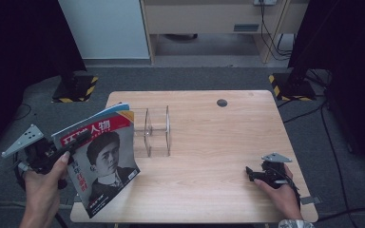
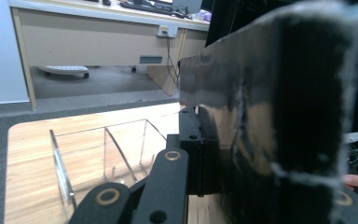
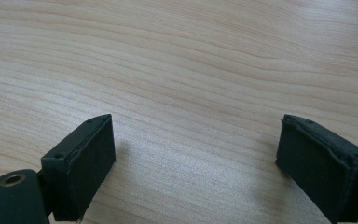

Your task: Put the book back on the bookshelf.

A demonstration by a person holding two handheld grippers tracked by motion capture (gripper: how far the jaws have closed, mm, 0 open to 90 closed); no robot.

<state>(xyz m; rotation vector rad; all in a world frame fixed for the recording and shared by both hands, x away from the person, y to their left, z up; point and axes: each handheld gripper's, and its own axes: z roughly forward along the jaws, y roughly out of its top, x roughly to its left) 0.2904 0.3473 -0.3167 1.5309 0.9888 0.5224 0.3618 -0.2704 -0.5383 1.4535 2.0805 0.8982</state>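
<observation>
The left gripper (image 1: 78, 139) is clamping a glossy red-topped portrait magazine (image 1: 105, 164), lifting it tilted over the light wooden table's (image 1: 209, 180) near left corner, beside the clear acrylic divided rack (image 1: 154, 131). The right gripper (image 3: 196, 163) is resting with jaws spread wide over bare wood.

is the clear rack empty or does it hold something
Empty: through the rack's clear walls only bare table shows; the magazine is outside it, clamped in the left gripper.

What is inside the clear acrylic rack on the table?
The clear acrylic divider rack holds nothing in its visible slots; bare wood shows through. The red-titled magazine, held by the left gripper, hides its left end.
</observation>
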